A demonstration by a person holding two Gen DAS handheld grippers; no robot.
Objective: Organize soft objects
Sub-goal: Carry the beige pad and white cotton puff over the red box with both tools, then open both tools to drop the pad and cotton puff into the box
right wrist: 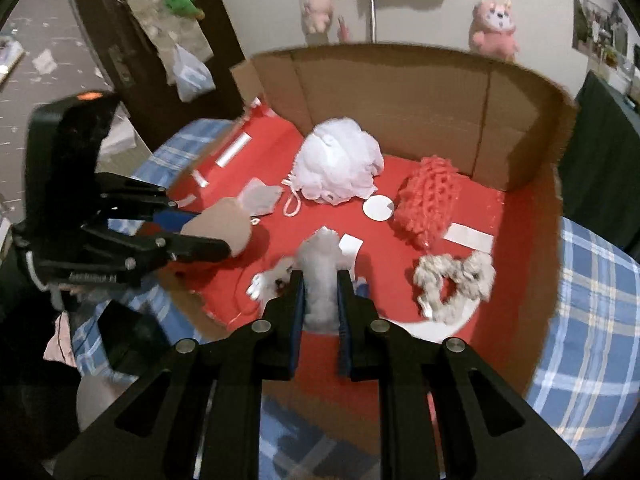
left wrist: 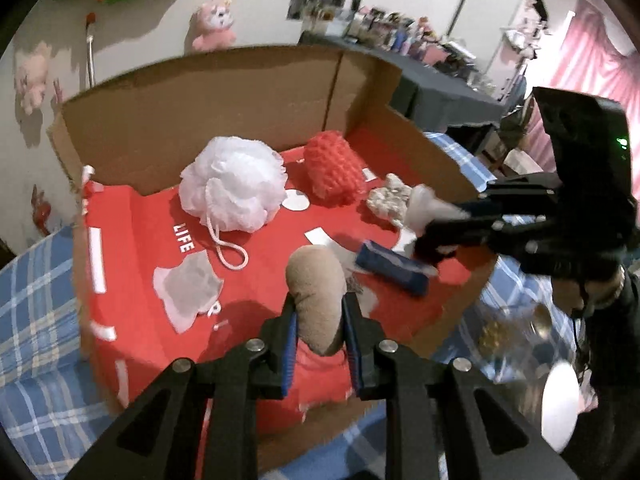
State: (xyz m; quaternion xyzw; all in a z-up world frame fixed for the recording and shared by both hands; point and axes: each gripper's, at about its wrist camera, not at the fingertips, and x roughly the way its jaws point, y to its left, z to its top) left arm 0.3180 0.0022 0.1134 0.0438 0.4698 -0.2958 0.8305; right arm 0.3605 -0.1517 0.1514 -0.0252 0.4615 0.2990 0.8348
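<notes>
An open cardboard box (left wrist: 208, 92) with a red floor holds a white bath pouf (left wrist: 234, 184), a red knobbly sponge (left wrist: 332, 168), a beige rope scrunchie (left wrist: 390, 200) and a blue pack (left wrist: 394, 266). My left gripper (left wrist: 318, 306) is shut on a tan soft pad (left wrist: 318, 288) above the box's near side. My right gripper (right wrist: 320, 280) is shut on a white fluffy piece (right wrist: 320, 264) over the red floor. The pouf (right wrist: 340, 164), sponge (right wrist: 430, 200), scrunchie (right wrist: 454, 280) and tan pad (right wrist: 220, 228) also show in the right wrist view.
The box (right wrist: 400, 92) sits on a blue plaid cloth (right wrist: 592, 292). A grey mesh pouch (left wrist: 188, 284) and white stickers (right wrist: 378, 208) lie on the red floor. Pink plush toys (left wrist: 214, 26) hang on the wall behind; a cluttered dark table (left wrist: 440, 80) stands at the right.
</notes>
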